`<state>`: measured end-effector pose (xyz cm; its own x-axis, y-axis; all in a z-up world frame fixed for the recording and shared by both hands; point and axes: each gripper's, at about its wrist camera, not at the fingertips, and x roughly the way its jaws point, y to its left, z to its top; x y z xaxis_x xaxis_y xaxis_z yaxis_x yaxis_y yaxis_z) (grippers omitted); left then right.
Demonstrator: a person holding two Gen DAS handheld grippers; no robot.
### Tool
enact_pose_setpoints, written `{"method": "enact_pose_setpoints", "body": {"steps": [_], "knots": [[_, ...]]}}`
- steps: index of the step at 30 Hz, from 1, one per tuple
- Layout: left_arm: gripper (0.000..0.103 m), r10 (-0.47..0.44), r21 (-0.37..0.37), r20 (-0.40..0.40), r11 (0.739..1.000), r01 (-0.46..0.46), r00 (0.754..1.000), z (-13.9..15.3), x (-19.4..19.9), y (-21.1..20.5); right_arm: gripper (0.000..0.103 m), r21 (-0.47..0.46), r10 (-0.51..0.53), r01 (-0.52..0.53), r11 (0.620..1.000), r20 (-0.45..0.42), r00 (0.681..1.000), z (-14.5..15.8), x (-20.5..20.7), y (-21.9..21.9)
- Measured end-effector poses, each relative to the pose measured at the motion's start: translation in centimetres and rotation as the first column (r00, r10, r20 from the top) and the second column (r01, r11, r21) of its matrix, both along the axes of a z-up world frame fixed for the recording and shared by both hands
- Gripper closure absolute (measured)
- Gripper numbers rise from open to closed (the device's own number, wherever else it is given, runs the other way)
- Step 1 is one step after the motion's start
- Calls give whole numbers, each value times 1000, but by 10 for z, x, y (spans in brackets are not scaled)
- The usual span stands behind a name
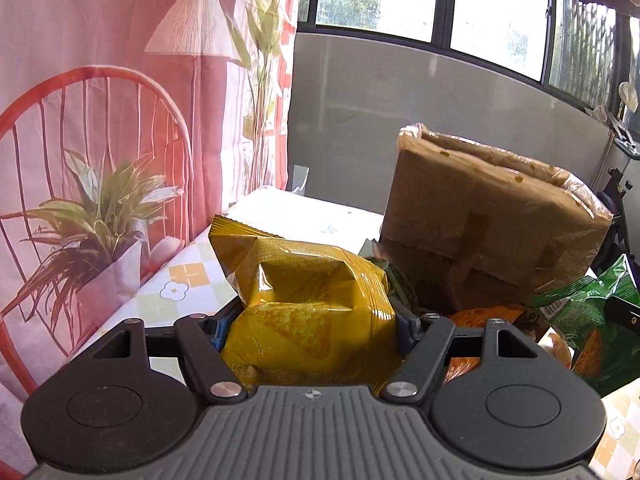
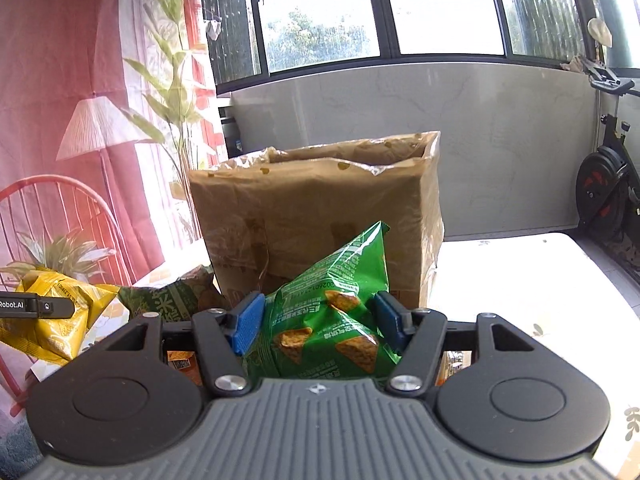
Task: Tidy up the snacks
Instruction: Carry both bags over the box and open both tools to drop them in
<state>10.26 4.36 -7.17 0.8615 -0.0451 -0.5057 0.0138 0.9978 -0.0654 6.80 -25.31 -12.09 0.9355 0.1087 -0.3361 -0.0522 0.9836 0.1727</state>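
— What stands largest on the patterned tablecloth?

— A brown cardboard box wrapped in clear plastic, upright, its top open; its contents cannot be seen from either camera.

— And in front of it?

— Loose snack packs: a dark green packet and an orange packet lie at its foot.

— The left gripper?

— Partly closed, its fingers pinching a yellow snack bag from both sides, held above the table left of the box.

— The right gripper?

— Likewise narrowed, blue pads pressed into a green chip bag, raised just before the box's front face.
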Motion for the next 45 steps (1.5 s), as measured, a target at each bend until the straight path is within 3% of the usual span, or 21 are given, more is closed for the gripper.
{"method": "enact_pose_setpoints", "body": {"steps": [5, 18, 26, 31, 36, 41, 45], "knots": [[29, -41, 4, 91, 999, 40, 995, 27, 6, -8, 41, 28, -12, 9, 1000, 79, 997, 26, -5, -9], [28, -122, 51, 188, 992, 114, 975, 72, 52, -35, 41, 3, -20, 20, 1000, 206, 978, 81, 29, -17], [28, -227, 87, 203, 973, 213, 953, 85, 100, -69, 41, -10, -14, 16, 1000, 213, 977, 99, 80, -28], [28, -298, 106, 218, 954, 281, 929, 89, 147, -101, 41, -55, 14, -3, 999, 205, 979, 104, 135, -34], [28, -335, 121, 194, 941, 317, 922, 87, 194, -133, 42, -27, 18, -14, 1000, 140, 990, 104, 192, -43], [28, -376, 110, 71, 924, 367, 924, 68, 244, -156, 48, 27, 15, -15, 1000, 29, 999, 92, 232, -56], [27, -389, 98, -2, 917, 387, 921, 46, 264, -163, 47, 56, -9, 10, 998, -15, 1000, 81, 239, -63]]}}
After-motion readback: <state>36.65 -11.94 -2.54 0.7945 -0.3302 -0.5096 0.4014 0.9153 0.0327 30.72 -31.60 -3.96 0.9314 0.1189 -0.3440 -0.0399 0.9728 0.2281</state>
